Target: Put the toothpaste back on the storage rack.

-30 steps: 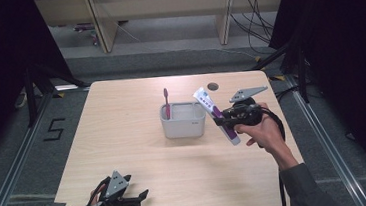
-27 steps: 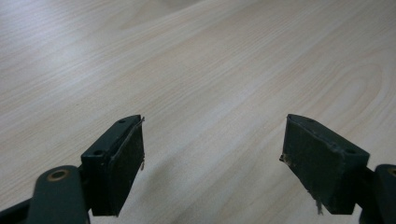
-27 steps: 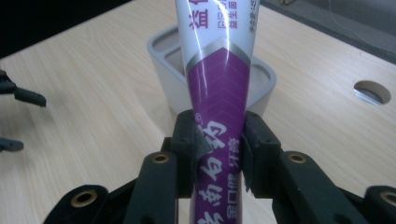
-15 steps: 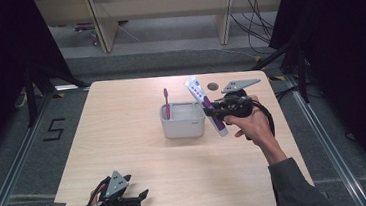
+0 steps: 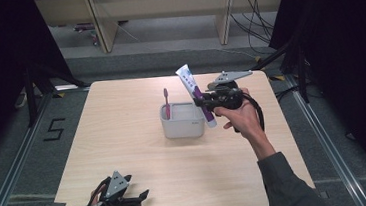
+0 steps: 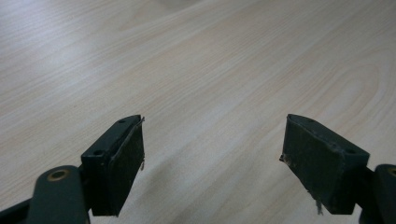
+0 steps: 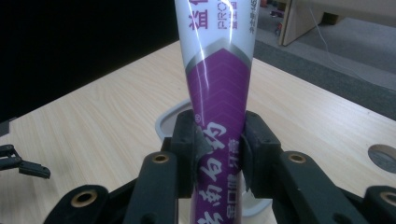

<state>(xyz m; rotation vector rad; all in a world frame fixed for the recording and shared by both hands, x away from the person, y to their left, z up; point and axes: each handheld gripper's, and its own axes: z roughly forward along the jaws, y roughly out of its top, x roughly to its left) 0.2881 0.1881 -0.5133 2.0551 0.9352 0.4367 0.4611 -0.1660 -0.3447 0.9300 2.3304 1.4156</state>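
High view: the right gripper (image 5: pixel 205 101) clamps the toothpaste tube (image 5: pixel 196 96) tilted just right of the white cup (image 5: pixel 182 121), ready for dropping in beside the toothbrush (image 5: pixel 166 102). Left gripper view: the left gripper (image 6: pixel 212 161) idles with jaws apart, far from the cup. Right gripper view: the pads squeeze the tube above the cup's rim.

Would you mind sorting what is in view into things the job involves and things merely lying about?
In the job:
- toothpaste tube, clamped in the right gripper
- white container
- pink toothbrush standing in it

Just there:
- left gripper, open, low over the table
- wooden shelving behind
- cables on the floor
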